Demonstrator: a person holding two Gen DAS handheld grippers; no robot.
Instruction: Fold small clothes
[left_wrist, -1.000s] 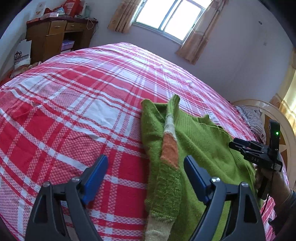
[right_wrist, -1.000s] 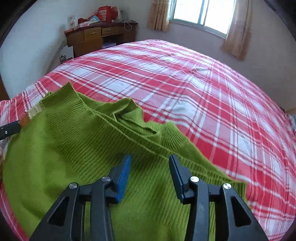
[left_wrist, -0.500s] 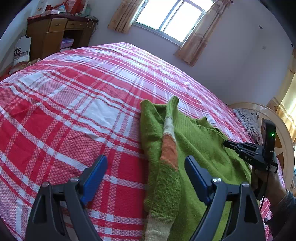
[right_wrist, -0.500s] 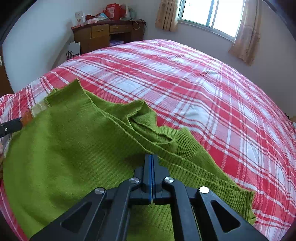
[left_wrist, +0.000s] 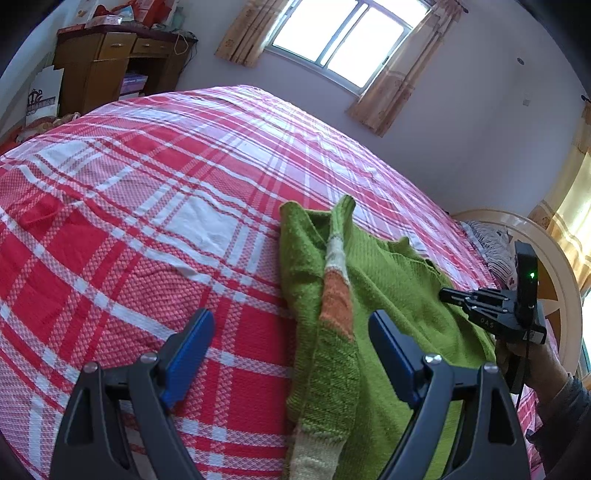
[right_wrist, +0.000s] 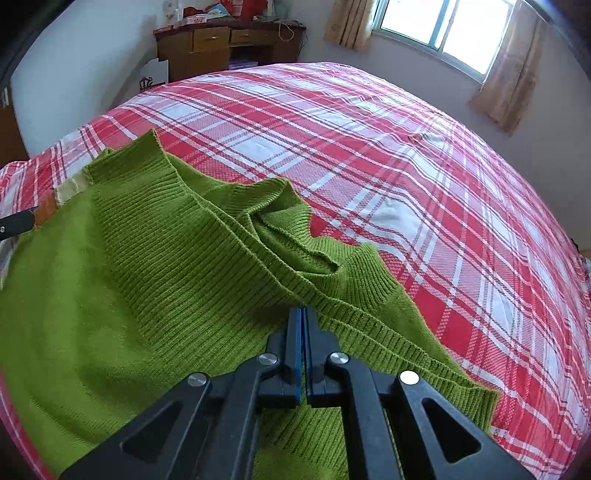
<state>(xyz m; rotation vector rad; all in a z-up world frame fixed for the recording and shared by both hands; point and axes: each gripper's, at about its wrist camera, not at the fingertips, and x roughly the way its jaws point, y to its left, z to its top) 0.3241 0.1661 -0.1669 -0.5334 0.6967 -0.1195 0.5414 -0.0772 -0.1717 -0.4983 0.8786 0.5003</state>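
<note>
A: While the left gripper (left_wrist: 291, 354) hangs over the bed, its blue-padded jaws stand spread wide, nothing between the pads. One pad is over bare red-and-white plaid bedsheet (left_wrist: 129, 206), the other over the sweater's edge.

B: Where's the garment?

A: Green knitted sweater with an orange and cream striped sleeve (left_wrist: 380, 295) lies on the bed, right of centre in the left wrist view. The striped sleeve (left_wrist: 334, 295) is folded back lengthwise along the sweater's left edge, running between the two left pads.

B: Right side?

A: Right gripper (right_wrist: 302, 332) has its jaws pressed together, pinching the sweater's knit just below the ribbed hem band (right_wrist: 369, 325). A sliver of green shows between the blue pads. Its jaws have just been closing, with the fabric between them.

B: Fabric flat?

A: No. Ribbed edge is bunched into a fold just beyond the right gripper's tips. In the left wrist view the right gripper sits at the sweater's far right edge, held by a hand (left_wrist: 532, 363) in a grey sleeve.

B: Background?

A: Brown wooden desk (right_wrist: 229, 44) far left, curtained window (right_wrist: 447, 29) behind the bed.
</note>
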